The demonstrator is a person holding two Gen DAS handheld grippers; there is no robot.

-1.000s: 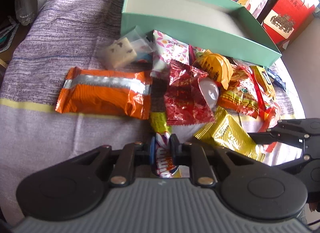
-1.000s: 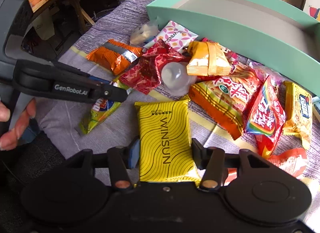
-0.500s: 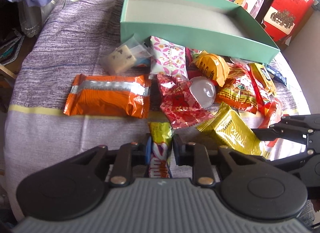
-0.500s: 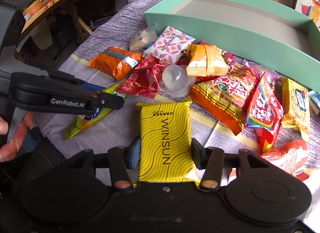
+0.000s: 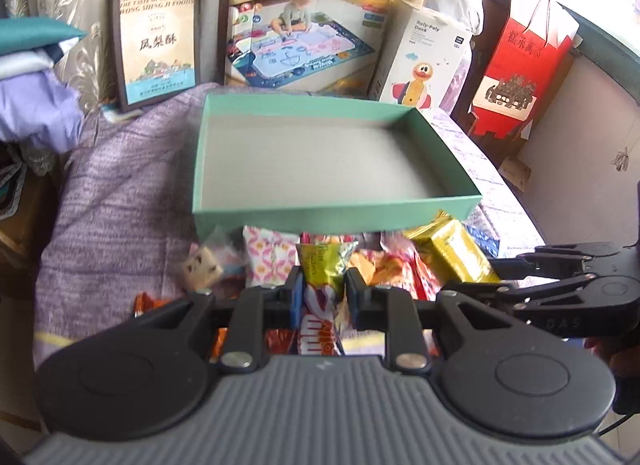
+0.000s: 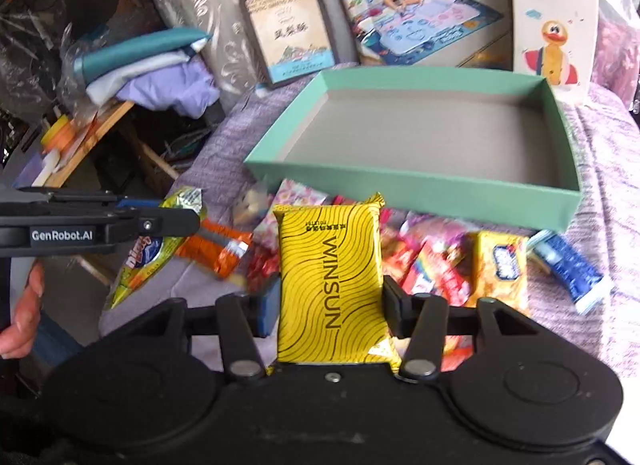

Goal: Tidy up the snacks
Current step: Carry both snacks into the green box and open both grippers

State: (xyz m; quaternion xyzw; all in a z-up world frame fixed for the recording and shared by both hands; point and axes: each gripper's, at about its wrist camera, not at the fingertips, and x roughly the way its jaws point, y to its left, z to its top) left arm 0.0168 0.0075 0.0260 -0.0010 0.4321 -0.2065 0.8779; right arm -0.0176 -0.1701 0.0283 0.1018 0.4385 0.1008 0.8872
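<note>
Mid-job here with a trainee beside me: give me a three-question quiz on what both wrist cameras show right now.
1. True or false: the mint-green cardboard box already holds snacks.
2. Which packet does the right gripper grip? A) yellow WINSUN foil packet B) orange foil packet C) blue tube-shaped packet
3. Fill in: the left gripper is shut on the yellow-green foil sachet with red lettering, held ___ the snack pile.

Key: 1 false, its grey floor is bare; 2 A; 3 above.
</note>
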